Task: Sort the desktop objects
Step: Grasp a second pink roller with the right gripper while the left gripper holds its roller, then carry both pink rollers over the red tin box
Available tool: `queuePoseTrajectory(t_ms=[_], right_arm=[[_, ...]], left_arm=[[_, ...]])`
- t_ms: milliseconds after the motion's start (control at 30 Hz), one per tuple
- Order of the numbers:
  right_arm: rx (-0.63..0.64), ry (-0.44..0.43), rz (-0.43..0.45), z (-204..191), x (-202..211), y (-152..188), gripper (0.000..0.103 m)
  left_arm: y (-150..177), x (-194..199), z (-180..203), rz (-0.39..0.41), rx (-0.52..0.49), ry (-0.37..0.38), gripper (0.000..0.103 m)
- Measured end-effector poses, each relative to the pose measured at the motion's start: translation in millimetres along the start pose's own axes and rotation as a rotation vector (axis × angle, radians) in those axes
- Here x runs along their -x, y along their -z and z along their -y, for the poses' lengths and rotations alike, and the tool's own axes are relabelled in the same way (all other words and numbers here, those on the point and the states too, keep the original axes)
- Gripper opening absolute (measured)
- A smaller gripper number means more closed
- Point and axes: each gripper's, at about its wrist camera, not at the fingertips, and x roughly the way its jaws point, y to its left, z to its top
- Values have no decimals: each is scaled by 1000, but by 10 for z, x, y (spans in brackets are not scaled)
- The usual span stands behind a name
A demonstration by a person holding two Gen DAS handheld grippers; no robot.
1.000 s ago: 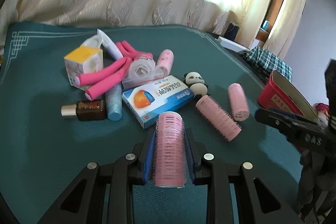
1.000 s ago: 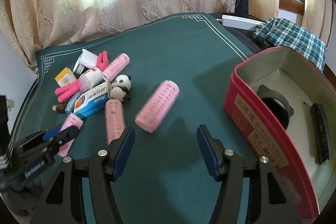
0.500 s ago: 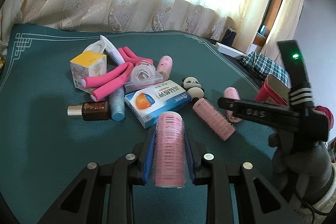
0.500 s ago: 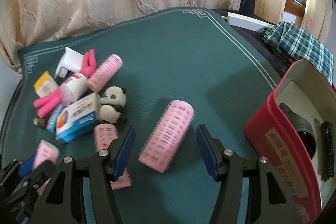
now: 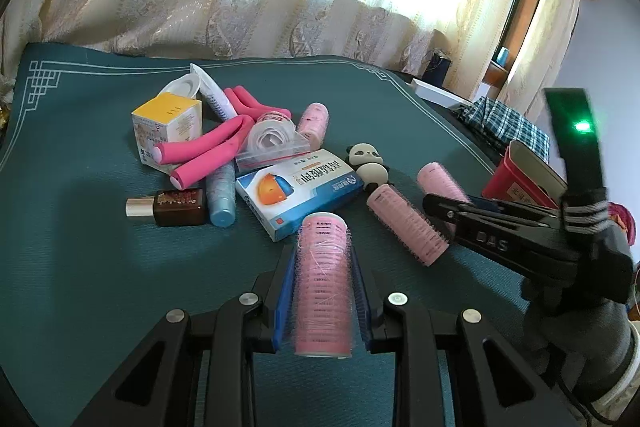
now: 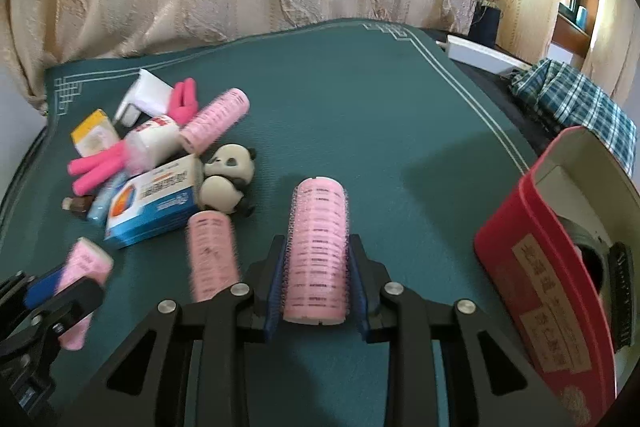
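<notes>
Left wrist view: the left tongs [image 5: 322,277] pinch a pink hair roller [image 5: 322,279] held lengthwise, its long axis running straight out along the fingers, above the green counter [image 5: 80,247]. Ahead lies the jumble: a blue medicine box [image 5: 298,189], a panda figure [image 5: 368,167] and another pink roller [image 5: 406,223]. The right tongs [image 5: 452,205] reach in from the right.

Right wrist view: the right tongs [image 6: 316,275] are closing on a second pink hair roller [image 6: 318,247]; the blue pads already press its sides, and its long axis also points away along the fingers. The red tin [image 6: 548,267], open-topped, stands just to the right of these tongs, much nearer the right hand than the left. I judge that the next move for this roller is a short swing rightward over the tin's rim.
</notes>
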Motion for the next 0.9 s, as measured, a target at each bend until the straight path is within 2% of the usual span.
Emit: queuePoseTrajectory(t_ms=[167, 400, 600, 900], right_arm=[[-1, -18, 40, -31, 216, 44, 32], [-33, -23, 80, 129, 484, 144, 32], [-74, -10, 106, 327, 727, 258, 32], [-121, 36, 183, 662, 1076, 343, 32]], left_arm=[[4, 4, 17, 2, -6, 5, 28], [25, 16, 80, 4, -23, 10, 28], [62, -20, 69, -25, 20, 48, 28], [70, 52, 443, -23, -13, 74, 28]])
